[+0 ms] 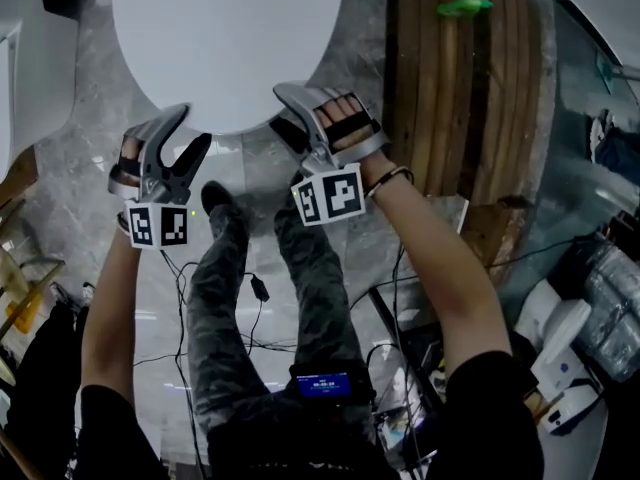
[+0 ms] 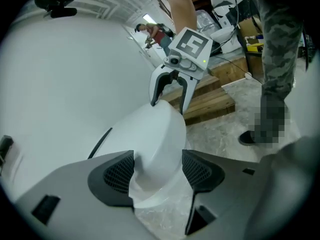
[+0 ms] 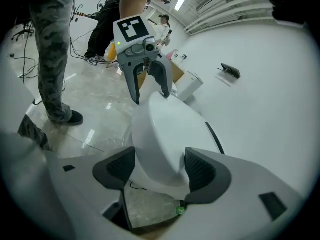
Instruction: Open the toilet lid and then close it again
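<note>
Grey marble floor [image 1: 60,178], and one white lid [image 1: 220,38] just ahead. Two grippers sit at its front rim: left gripper [image 1: 195,126] and right gripper [image 1: 281,108], both angled down, jaws wide, each pinching that rim. Two forearms [image 1: 440,268] stretch forward.

My left forearm [image 1: 105,308] and right forearm [image 1: 440,268] are bare and reach forward side by side, the left one on the left. The left gripper [image 1: 198,122] and right gripper [image 1: 277,108] point away from me and slant downward, close together at the far end of my reach. Each gripper's jaws stand wide, their pads snug against the near rim of the lid [image 1: 225,38].
</note>
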